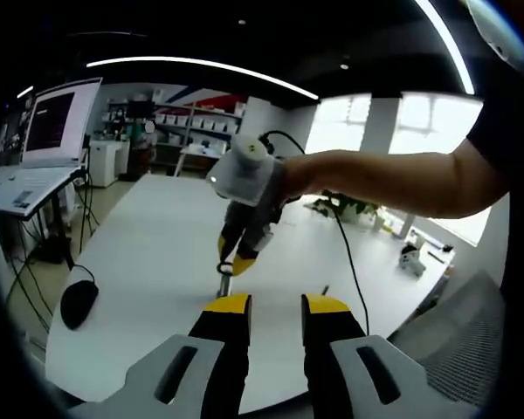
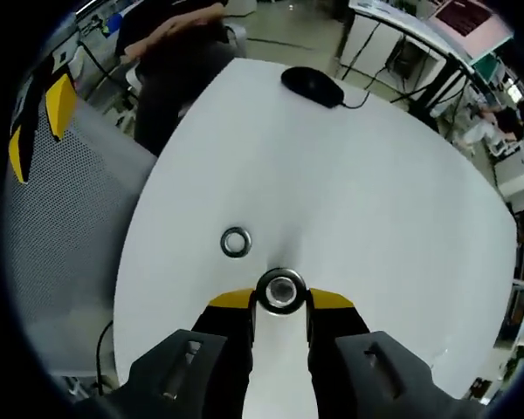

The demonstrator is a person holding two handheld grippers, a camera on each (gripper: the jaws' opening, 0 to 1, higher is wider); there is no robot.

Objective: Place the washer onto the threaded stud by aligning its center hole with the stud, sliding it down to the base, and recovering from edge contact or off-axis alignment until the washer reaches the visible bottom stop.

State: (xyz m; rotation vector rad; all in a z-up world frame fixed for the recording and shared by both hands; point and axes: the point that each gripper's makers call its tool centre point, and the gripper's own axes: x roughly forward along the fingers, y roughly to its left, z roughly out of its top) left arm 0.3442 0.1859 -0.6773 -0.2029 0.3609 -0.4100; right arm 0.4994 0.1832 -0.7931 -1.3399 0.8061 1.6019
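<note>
In the right gripper view my right gripper (image 2: 281, 299) points down at the white table (image 2: 375, 201), shut on a metal washer (image 2: 281, 291) held flat between the yellow fingertips (image 2: 231, 302). A pale stud top shows through its hole. A second washer (image 2: 236, 242) lies flat on the table just ahead and to the left. In the left gripper view the right gripper (image 1: 233, 259) hangs over the thin upright stud (image 1: 224, 286), with a person's arm (image 1: 393, 179) behind it. My left gripper (image 1: 278, 305) stands open and holds nothing, back from the stud.
A black mouse (image 1: 78, 301) (image 2: 313, 85) lies on the table with its cable. A laptop (image 1: 44, 140) stands on a stand to the left. A grey mesh chair (image 2: 61, 227) sits against the table's edge. Shelves and windows line the far room.
</note>
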